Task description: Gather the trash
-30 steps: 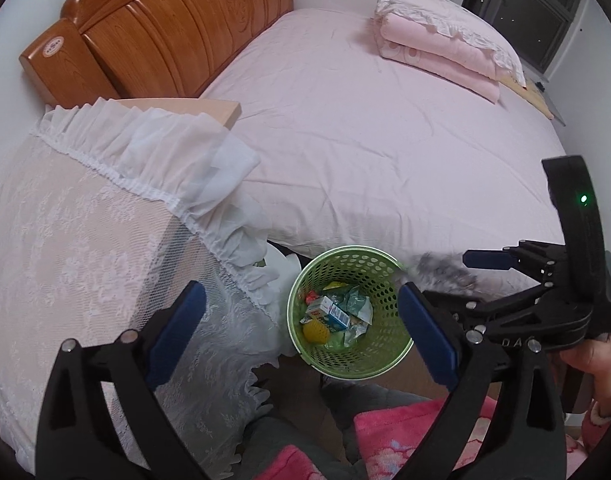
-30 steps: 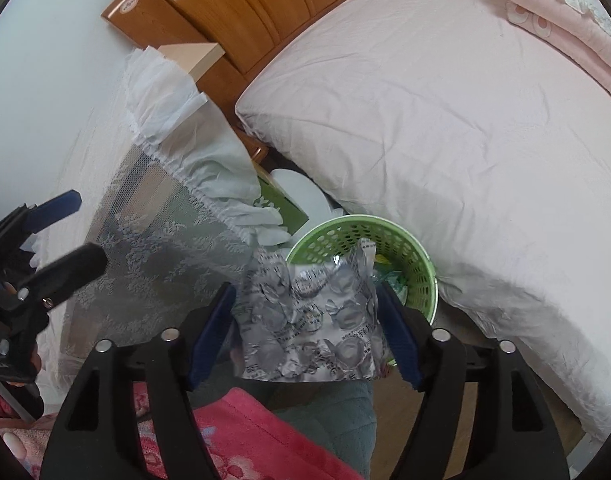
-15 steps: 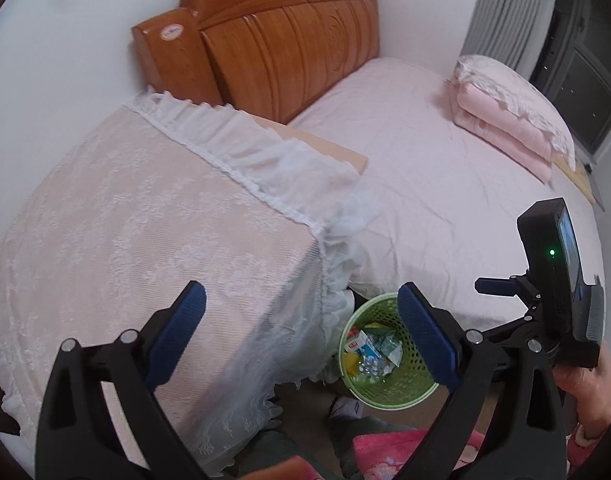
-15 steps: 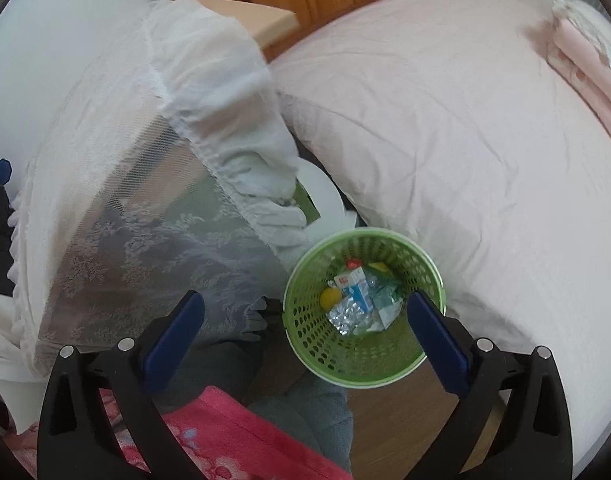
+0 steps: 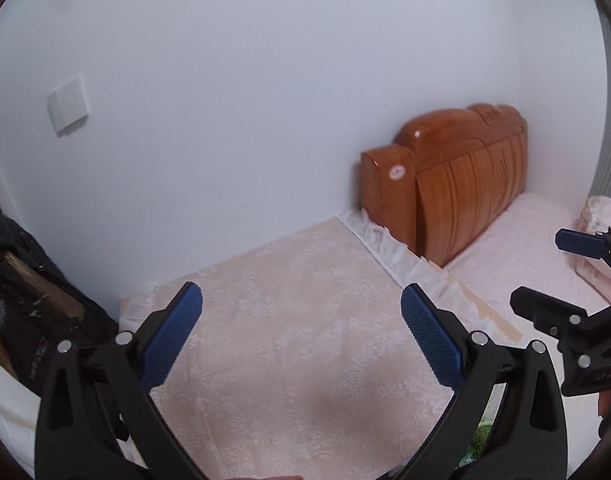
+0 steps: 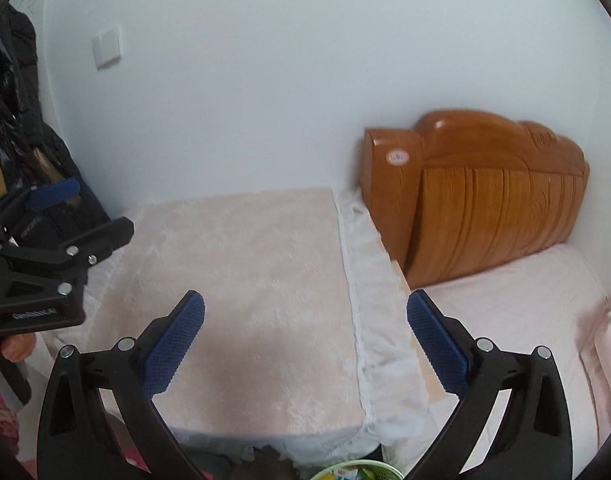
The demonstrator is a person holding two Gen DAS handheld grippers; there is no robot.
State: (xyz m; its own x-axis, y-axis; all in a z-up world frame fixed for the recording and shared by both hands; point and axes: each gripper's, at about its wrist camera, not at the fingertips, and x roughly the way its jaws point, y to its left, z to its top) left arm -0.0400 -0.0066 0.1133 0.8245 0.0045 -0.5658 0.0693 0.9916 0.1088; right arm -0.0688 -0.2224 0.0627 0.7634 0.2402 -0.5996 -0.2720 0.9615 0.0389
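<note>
Right tool (image 6: 305,344): fingers spread wide with nothing between the blue, dimpled pads (image 6: 173,346); its jaws have just been opening, and the crumpled silver wrapper it pinched a second ago is gone from them.
Left tool (image 5: 301,338): fingers likewise spread wide and bare, over the lace cloth.
Each in the other's view: right tool at 3 o'clock in the left view, left tool at 9 o'clock in the right view.
Trash basket (image 6: 355,471): green perforated plastic, round, only its rim showing at 6 o'clock of the right view, mouth upward, scraps inside; too little shows to tell any long axis.
Change: earlier both views looked down into the basket; now they face the wall.
Counter (image 6: 241,280): draped in pale pink lace cloth with a white ruffled edge, at 12 o'clock of both tools.
Headboard (image 6: 485,200): glossy carved orange wood, at 2 o'clock.
Bed (image 6: 517,320): smooth pink sheet, at 3 o'clock.
</note>
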